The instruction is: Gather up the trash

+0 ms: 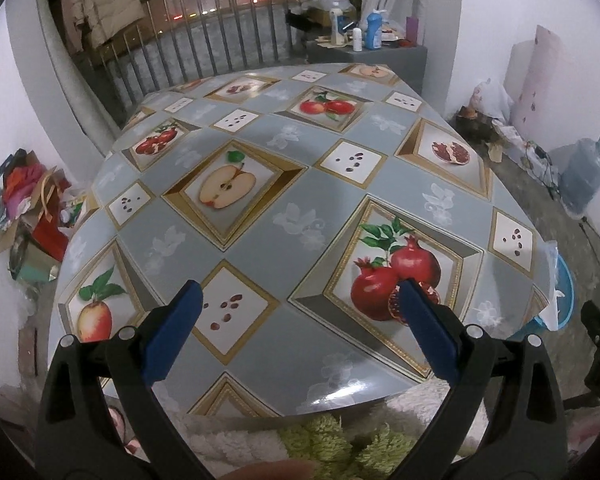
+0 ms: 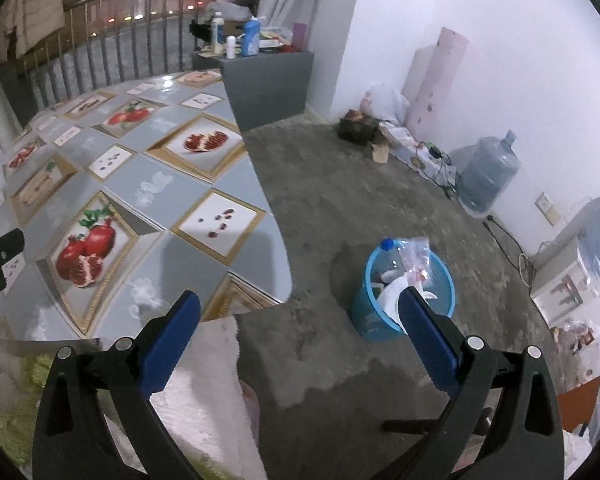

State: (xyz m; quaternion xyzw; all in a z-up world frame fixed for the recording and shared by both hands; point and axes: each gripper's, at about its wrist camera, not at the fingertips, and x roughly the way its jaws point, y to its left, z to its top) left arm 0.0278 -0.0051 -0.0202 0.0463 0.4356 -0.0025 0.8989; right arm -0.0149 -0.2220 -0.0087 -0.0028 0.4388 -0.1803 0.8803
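My left gripper [image 1: 300,292] is open and empty, held above the near part of a table [image 1: 284,184] covered in a fruit-print cloth. No loose trash shows on the cloth. My right gripper [image 2: 300,302] is open and empty, held over the concrete floor beside the table's right edge [image 2: 260,184]. A blue plastic bin [image 2: 404,288] stands on the floor to the right of the table. It holds a plastic bottle with a blue cap [image 2: 387,245], a clear wrapper [image 2: 414,258] and white paper [image 2: 392,294]. The bin's edge shows in the left wrist view [image 1: 564,292].
A grey cabinet [image 2: 268,88] with bottles stands beyond the table. A metal railing [image 1: 204,48] runs behind. Water jugs [image 2: 488,176], cables and bags line the right wall. Boxes and bags [image 1: 28,216] pile at the left wall. A fuzzy white and green blanket [image 1: 320,440] lies below me.
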